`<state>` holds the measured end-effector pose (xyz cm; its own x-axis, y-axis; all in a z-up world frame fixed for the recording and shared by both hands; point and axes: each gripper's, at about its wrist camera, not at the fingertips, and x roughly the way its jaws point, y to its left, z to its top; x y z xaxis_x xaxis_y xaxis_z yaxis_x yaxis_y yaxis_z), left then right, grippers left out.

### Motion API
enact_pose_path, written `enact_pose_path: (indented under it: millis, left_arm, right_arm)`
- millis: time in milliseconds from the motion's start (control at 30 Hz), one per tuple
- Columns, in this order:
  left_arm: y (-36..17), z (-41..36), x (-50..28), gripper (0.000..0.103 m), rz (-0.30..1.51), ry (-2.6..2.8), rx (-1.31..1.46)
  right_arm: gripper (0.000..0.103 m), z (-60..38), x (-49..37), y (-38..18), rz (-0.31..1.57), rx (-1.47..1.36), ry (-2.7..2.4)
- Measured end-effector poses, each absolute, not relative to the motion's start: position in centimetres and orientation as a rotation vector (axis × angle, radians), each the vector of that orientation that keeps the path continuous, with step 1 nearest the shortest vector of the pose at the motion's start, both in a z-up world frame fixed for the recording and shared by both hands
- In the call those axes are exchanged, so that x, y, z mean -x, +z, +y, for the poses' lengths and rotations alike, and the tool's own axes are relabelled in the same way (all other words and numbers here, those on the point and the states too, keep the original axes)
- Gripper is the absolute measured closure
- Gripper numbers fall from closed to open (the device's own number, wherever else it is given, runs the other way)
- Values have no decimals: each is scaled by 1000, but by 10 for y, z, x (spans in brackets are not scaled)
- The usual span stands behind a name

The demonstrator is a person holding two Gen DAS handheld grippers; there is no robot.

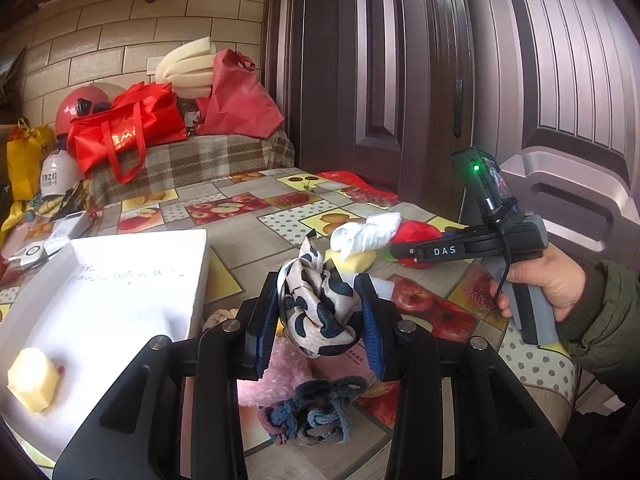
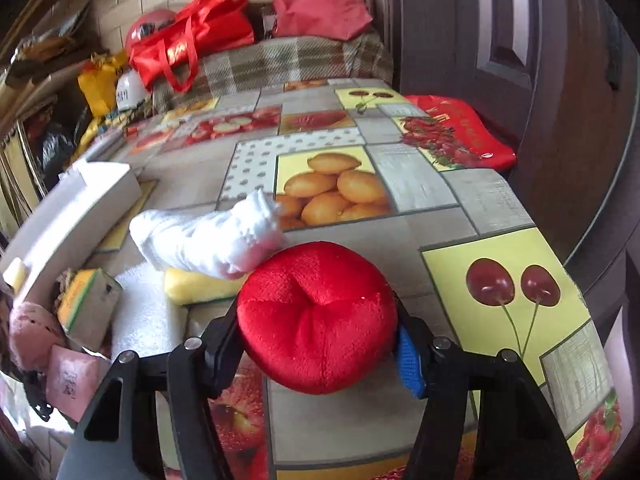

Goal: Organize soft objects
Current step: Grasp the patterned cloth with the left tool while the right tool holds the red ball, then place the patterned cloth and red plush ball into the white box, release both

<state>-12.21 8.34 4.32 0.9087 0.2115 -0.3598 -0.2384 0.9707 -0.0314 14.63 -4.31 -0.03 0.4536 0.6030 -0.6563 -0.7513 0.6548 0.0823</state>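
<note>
**Both grippers loaded**

Left gripper [image 1: 320, 312]: clamped on spotted cloth [image 1: 320, 320], lifted above table [image 1: 248, 240]; white box [image 1: 120, 280] to its left. Right gripper [image 2: 320, 344]: closed around red plush [image 2: 316, 316]; white sock [image 2: 208, 240] ahead-left, yellow sponge [image 2: 196, 286] beneath that.

Table [image 2: 460, 208]: box [image 1: 132, 280] at left, one sponge block [image 1: 34, 376] inside. Right of box: rolled cloth [image 2: 208, 236] lying over another sponge [image 2: 200, 286]; plush ball [image 2: 320, 316] just right of these. Behind table: bench [image 1: 192, 164] bearing bags [image 1: 128, 132].
</note>
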Motion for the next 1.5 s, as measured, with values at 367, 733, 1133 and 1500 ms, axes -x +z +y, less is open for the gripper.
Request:
enact_pose_path:
  millis: [367, 733, 1133, 1500]
  left_arm:
    - [43, 80, 124, 67, 344, 265, 64]
    - [45, 87, 136, 67, 316, 316, 82]
    - [45, 96, 150, 67, 299, 404, 32]
    - [43, 138, 178, 67, 273, 529, 90]
  right_arm:
    - [39, -128, -83, 44, 372, -143, 847]
    - [39, -86, -37, 52, 266, -22, 948]
    - [39, -61, -9, 50, 213, 63, 1010]
    - [39, -31, 15, 49, 196, 132, 1091]
